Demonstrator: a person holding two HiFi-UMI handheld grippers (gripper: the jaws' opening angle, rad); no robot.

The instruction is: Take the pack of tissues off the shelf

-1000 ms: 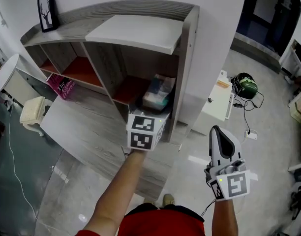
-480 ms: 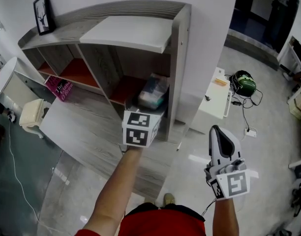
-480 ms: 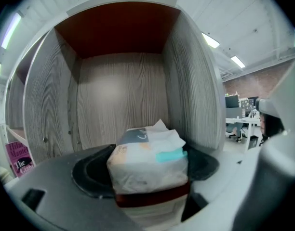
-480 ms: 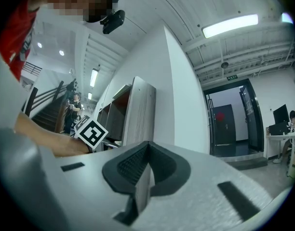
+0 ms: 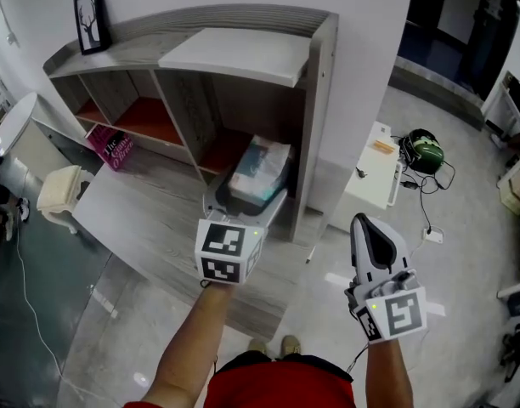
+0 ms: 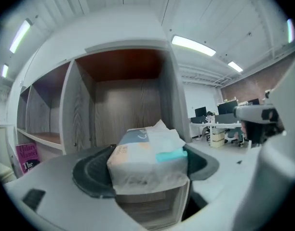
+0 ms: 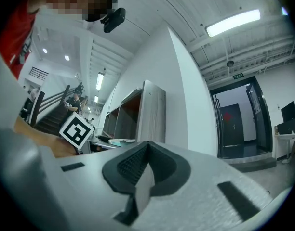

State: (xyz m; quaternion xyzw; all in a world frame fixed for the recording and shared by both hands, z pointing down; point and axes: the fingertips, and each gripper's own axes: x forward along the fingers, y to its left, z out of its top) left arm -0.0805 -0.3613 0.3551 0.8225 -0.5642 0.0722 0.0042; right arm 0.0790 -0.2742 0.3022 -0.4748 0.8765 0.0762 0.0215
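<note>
Far to the left of the left gripper, one cream stool stands on the floor. One pink book leans in the grey shelf unit, and a single framed picture stands on the unit's top, up and to the left of that gripper. Three open compartments with red-brown floors are in view. The left gripper's jaws are clamped on the one pack of tissues, a white sheet poking from its top, and hold it just in front of the rightmost compartment. Nothing stands between the pack and the person. The right gripper hangs well to the right of the pack, jaws pressed together with nothing between them. Beyond it sits one low white cabinet, and further right a green-and-black object with its cable lies on the floor.
</note>
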